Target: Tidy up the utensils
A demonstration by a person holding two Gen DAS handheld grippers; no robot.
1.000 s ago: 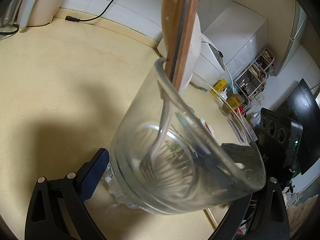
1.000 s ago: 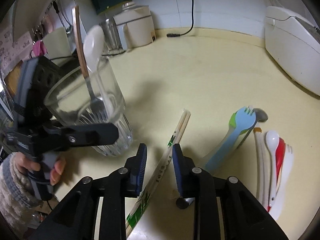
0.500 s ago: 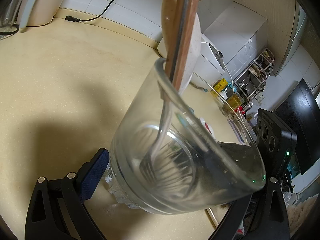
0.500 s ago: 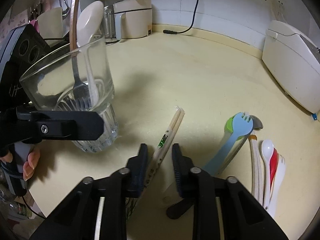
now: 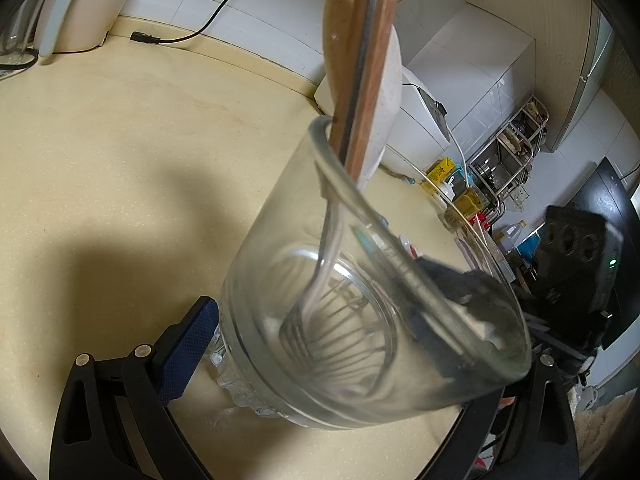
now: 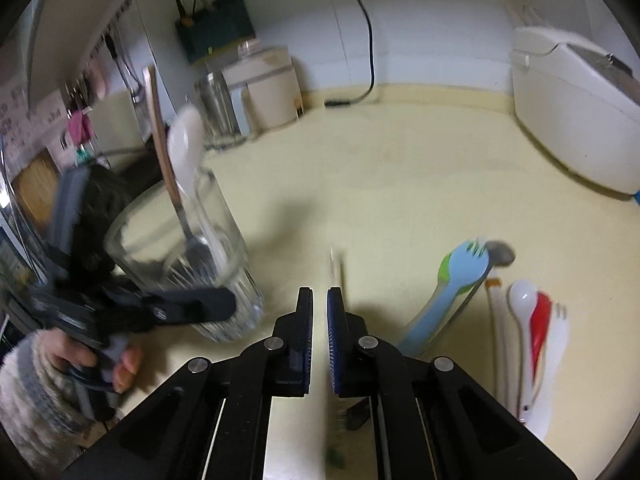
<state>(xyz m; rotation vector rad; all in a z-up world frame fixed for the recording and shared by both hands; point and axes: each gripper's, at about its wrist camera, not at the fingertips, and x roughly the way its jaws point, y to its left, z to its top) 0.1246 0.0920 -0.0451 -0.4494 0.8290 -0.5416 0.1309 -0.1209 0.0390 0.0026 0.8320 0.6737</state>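
My left gripper [image 5: 372, 336] is shut on a clear glass [image 5: 360, 280] and holds it tilted just above the beige counter [image 5: 120, 152]. Inside stand a wood-handled fork [image 5: 368, 60] and a white spoon [image 5: 392, 92]. The right wrist view shows the same glass [image 6: 188, 264] at the left, with a hand [image 6: 80, 356] on the left tool. My right gripper [image 6: 320, 308] is shut on a paper-wrapped pair of chopsticks [image 6: 335, 268], blurred and raised off the counter. At the right lie a blue-green spork [image 6: 452, 284], a metal spoon [image 6: 500, 254], a white spoon [image 6: 522, 304], a red spoon [image 6: 540, 320] and a white spork [image 6: 556, 340].
A white rice cooker [image 6: 576, 120] stands at the back right. A beige appliance [image 6: 272, 88] and a steel jar [image 6: 218, 108] stand at the back left. A black power cable [image 6: 366, 32] hangs down the wall to the counter [image 6: 400, 180].
My right gripper closed on the wrapped chopsticks and lifted them off the counter. The left gripper and the glass stayed in place.
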